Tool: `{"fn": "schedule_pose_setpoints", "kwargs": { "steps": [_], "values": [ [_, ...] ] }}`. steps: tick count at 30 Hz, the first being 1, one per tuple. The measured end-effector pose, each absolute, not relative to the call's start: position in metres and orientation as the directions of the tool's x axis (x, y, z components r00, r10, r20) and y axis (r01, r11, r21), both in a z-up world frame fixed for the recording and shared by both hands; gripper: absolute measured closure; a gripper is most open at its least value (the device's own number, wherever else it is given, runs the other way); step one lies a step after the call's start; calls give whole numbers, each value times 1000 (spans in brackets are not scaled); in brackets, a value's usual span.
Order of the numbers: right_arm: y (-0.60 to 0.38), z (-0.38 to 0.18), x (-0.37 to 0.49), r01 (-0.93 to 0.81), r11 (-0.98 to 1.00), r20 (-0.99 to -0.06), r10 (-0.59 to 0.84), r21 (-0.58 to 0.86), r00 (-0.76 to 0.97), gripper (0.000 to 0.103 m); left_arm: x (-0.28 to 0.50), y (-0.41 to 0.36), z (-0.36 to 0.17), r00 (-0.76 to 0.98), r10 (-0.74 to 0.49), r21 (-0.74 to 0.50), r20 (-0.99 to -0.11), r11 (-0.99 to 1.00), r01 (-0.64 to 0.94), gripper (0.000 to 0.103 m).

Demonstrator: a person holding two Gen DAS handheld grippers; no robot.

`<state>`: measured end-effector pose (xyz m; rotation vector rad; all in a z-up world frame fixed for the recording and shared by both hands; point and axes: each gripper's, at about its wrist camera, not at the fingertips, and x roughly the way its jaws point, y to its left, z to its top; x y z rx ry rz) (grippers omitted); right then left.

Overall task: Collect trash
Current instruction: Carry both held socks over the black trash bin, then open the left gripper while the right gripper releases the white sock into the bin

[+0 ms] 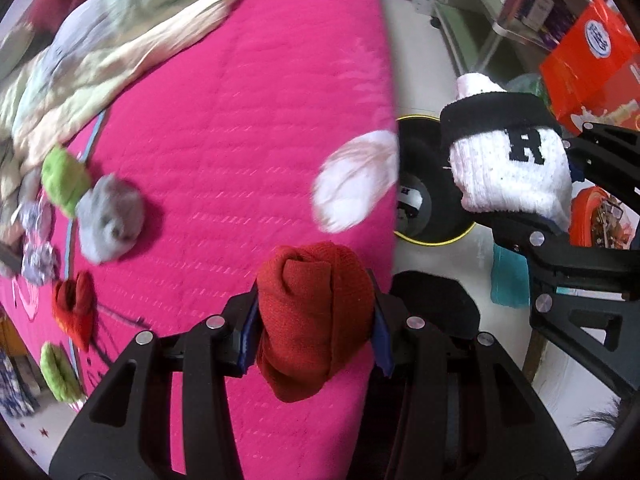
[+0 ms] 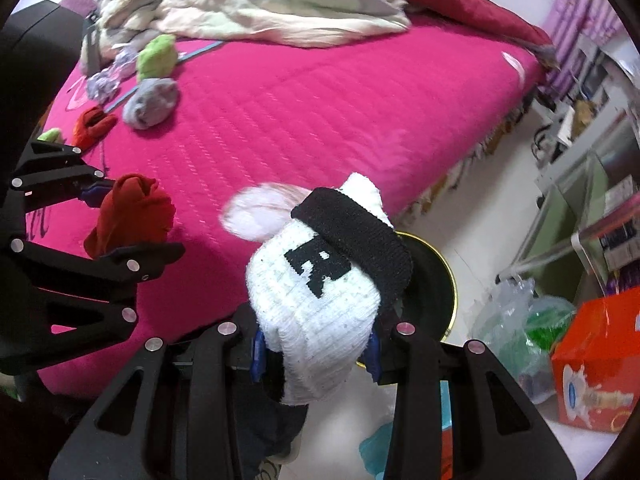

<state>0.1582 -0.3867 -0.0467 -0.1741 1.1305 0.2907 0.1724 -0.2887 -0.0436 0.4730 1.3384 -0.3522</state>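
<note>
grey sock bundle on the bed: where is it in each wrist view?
Left wrist: grey sock bundle at mid-left, lying on the pink bedspread, just right of a green sock ball.
Right wrist: grey sock bundle at upper left, just below the green sock ball.
Shared landmark: the green sock ball beside it, near the rumpled pale blanket.

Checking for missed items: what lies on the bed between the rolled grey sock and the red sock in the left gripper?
Between grey sock and red sock, only bare pink bedspread, shown in both wrist views.
</note>
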Motion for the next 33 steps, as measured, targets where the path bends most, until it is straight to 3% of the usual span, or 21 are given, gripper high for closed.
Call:
{"fn": "schedule_pose_setpoints", "kwargs": {
  "steps": [19,20,22,24,33],
  "values": [
    [-495,-61,151,-78,997,-914,41,11,403,69,193,-405,-89,139,-21,81,-990,722,687,58],
    [-499,-62,152,-70,998,-915,36,8,402,69,195,-410,-91,135,-23,79,-991,714,696,56],
    [-507,-65,154,-48,999,-917,26,8,398,69,200,-417,-95,136,-18,84,-991,704,705,43],
    [-514,-68,157,-33,999,-920,19,7,393,69,206,-426,-96,169,-7,117,-986,696,709,25],
    [-517,-85,179,-35,999,-933,15,3,358,67,217,-424,-103,189,31,157,-982,696,700,23]
  ]
}}
